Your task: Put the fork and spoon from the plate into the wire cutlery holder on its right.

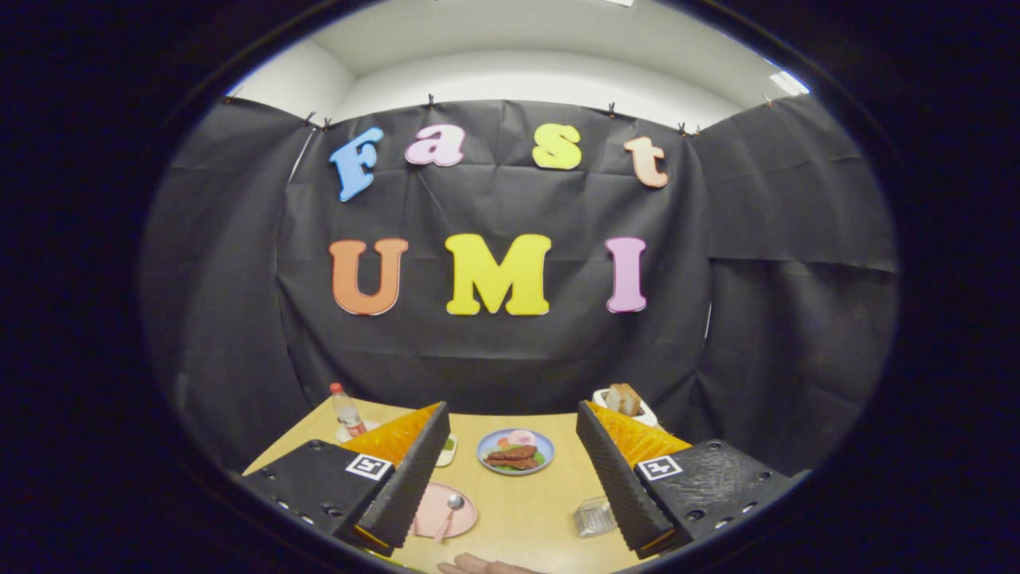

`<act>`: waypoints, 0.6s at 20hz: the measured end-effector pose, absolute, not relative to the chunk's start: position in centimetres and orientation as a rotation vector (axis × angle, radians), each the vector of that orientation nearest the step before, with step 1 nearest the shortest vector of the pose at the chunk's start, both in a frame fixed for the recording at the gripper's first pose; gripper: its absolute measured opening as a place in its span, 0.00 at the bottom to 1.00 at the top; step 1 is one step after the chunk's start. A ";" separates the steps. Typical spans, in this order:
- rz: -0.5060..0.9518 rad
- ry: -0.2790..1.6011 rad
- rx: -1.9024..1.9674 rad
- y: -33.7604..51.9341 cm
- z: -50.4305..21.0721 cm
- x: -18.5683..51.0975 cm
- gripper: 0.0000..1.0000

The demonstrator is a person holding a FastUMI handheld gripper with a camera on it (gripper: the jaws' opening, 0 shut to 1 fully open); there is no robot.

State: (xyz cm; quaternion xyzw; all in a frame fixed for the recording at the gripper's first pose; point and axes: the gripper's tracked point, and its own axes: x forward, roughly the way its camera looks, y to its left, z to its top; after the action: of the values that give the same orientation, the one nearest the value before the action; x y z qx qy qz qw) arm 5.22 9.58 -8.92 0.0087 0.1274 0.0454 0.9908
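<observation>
Tongs (510, 478) hang wide open, empty; the spoon (449, 513) lies on the pink plate (462, 522) near the counter's front edge, handle pointing forward.

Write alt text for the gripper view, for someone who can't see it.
An open gripper hovers above a wooden table, nothing between its fingers. Between them lie a pink plate holding a spoon, a wire cutlery holder, and a blue plate of food beyond.

Wooden table (526, 510), food plate (515, 451), bottle (347, 411), bread dish (624, 401)
</observation>
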 end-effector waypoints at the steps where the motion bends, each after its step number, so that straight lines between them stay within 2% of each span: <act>1: 0.095 0.279 0.009 10.2 -10.2 5.4 0.96; 5: 0.103 0.372 -0.028 12.2 -15.8 5.8 0.96; 12: 0.136 0.640 -0.032 16.8 -28.6 6.3 0.96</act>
State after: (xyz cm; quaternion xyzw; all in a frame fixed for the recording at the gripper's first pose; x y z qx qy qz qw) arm 6.33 16.80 -28.60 -0.0159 0.3141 0.0668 0.9469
